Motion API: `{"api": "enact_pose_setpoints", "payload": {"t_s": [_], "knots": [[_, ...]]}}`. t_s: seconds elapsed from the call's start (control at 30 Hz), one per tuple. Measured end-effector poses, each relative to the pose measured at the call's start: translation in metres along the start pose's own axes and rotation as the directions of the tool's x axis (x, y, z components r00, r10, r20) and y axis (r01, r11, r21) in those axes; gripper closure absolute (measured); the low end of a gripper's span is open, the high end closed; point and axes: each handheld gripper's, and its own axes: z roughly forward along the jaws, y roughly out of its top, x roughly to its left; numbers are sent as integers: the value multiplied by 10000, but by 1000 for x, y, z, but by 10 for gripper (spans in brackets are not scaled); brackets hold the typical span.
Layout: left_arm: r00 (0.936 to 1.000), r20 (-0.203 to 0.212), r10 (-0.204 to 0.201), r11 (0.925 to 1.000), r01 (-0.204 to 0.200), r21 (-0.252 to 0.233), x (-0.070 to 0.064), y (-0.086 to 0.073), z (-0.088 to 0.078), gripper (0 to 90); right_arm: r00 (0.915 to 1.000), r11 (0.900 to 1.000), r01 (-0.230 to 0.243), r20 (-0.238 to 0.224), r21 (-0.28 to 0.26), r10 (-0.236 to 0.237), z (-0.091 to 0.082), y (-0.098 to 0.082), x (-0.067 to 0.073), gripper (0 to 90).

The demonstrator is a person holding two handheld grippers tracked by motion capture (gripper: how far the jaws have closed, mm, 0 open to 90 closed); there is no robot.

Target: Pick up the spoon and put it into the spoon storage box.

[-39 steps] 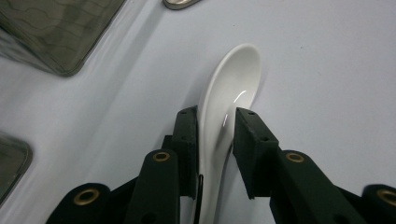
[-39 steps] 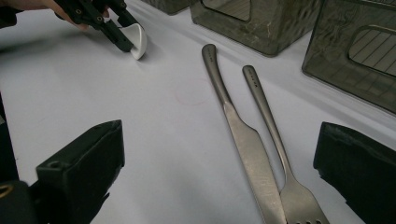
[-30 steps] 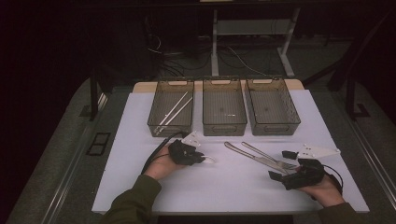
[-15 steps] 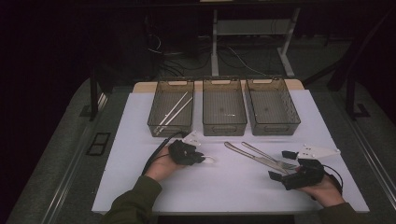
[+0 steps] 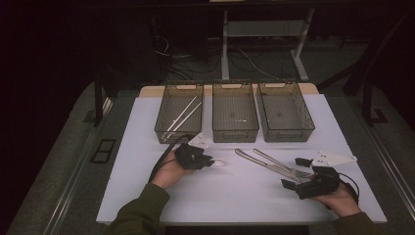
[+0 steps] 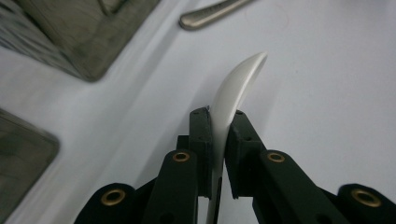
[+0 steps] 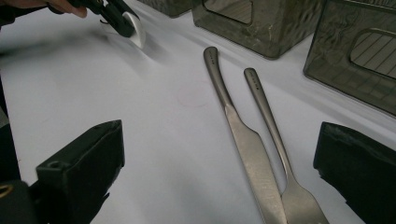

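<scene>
White curved plastic spoon (image 6: 232,100) sits pinched in the left gripper (image 5: 209,160), its long axis running straight out ahead; three smoky bins (image 5: 235,112) lie beyond it.

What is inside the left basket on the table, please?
The left basket holds two long thin pale sticks, probably chopsticks, lying diagonally on its floor. The near wall and the dark mesh hide their lower ends, so anything small lying there cannot be seen.

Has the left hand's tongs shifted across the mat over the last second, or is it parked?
No. The left tongs sits at the same spot in front of the left tray, clamping the white spoon.
</scene>
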Motion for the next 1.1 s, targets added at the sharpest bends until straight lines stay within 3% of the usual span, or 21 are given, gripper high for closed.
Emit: {"api": "enact_pose_setpoints", "payload": {"t_s": [0.37,0.7,1.1], "knots": [[10000,-45,-18,9978,15,-667,3,17,-10,810,9999,10000,-12,-105,-90,11,2,0,1,19],[10000,28,-55,9953,58,-965,17,35,-11,810,9999,9999,-101,-128,-69,100,3,-1,0,19],[9994,-91,323,9935,-331,-1088,25,81,-16,810,9998,9998,-61,-168,-180,58,2,0,1,19]]}}
